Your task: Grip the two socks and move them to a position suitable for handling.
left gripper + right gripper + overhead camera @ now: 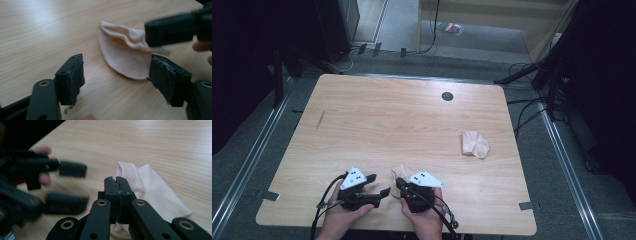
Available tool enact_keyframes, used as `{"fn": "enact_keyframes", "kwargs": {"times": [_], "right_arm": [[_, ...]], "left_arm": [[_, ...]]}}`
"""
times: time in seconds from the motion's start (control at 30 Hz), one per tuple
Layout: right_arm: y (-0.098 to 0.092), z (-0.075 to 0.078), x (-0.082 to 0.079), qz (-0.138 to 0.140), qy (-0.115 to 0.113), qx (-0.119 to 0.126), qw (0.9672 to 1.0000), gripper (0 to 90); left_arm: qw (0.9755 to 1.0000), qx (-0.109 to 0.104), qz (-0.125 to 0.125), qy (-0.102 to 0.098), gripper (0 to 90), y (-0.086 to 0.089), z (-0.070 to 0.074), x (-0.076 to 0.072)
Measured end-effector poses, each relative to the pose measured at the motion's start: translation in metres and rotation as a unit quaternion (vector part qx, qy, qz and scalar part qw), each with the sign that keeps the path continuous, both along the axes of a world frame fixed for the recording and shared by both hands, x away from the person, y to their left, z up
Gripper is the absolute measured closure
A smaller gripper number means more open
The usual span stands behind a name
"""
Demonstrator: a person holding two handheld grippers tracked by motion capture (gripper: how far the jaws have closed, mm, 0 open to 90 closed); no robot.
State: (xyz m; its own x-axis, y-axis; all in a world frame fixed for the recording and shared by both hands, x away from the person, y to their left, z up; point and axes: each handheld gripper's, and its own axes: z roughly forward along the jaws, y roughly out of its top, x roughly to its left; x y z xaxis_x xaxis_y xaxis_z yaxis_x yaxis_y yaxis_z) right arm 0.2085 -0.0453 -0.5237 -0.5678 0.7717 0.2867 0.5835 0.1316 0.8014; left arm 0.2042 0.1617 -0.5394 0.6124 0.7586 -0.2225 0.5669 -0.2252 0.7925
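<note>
A small beige cloth (402, 171) lies near the table's front edge, partly folded, with a raised ridge along one side (122, 58). My right gripper (397, 181) is shut, and its pads (116, 181) pinch that folded edge; the rest of the cloth (155, 192) spreads out past the tips and to their right. My left gripper (380, 184) is just left of it, jaws apart and pointing at the cloth. In the left gripper view its pads (71, 75) are on either side of bare table, a little short of the cloth's rounded edge. Nothing is between them.
A second crumpled beige cloth (475, 144) lies at the right middle of the wooden table (387, 120). A round dark cable hole (447, 96) sits near the far edge. Dark stands and cables surround the table on the floor.
</note>
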Motion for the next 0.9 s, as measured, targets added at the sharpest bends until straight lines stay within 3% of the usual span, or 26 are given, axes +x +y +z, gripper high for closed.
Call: {"fn": "enact_keyframes", "kwargs": {"times": [0.13,0.23,0.3,0.4,0.53,0.63,0.73,0.83,0.9], "right_arm": [[-0.007,0.005,0.002,-0.015,-0.005,0.02,0.9997,89.8],[-0.012,0.008,0.003,-0.02,0.0,0.031,0.9993,89.8],[-0.015,0.01,0.004,-0.023,-0.002,0.035,0.9991,89.8],[-0.022,0.015,0.006,-0.033,-0.008,0.042,0.9985,89.8],[-0.038,0.023,0.009,-0.057,-0.013,0.058,0.9966,89.8],[-0.053,0.027,0.011,-0.081,-0.021,0.055,0.995,90.0],[-0.066,0.029,0.01,-0.095,-0.033,0.029,0.9945,90.0],[-0.078,0.026,0.008,-0.1,-0.018,0.02,0.9946,90.0],[-0.088,0.019,0.008,-0.097,0.014,0.033,0.9946,90.0]], "left_arm": [[0.9994,0.01,-0.031,0.01,39.1,-0.022,-0.003,0.0],[0.9982,0.039,-0.043,0.014,45.5,-0.038,-0.006,0.002],[0.9974,0.059,-0.038,0.019,49.9,-0.043,-0.009,0.004],[0.9968,0.074,-0.029,0.01,65.0,-0.043,-0.009,0.004],[0.9972,0.057,-0.037,0.031,85.9,-0.027,-0.008,0.011],[0.9957,0.081,-0.037,0.024,88.9,-0.011,-0.003,0.014],[0.9958,0.078,-0.041,0.024,89.7,0.006,0.002,0.016],[0.9962,0.075,-0.042,0.011,90.0,0.029,0.01,0.015],[0.9957,0.083,-0.042,0.005,90.0,0.035,0.013,0.013]]}}
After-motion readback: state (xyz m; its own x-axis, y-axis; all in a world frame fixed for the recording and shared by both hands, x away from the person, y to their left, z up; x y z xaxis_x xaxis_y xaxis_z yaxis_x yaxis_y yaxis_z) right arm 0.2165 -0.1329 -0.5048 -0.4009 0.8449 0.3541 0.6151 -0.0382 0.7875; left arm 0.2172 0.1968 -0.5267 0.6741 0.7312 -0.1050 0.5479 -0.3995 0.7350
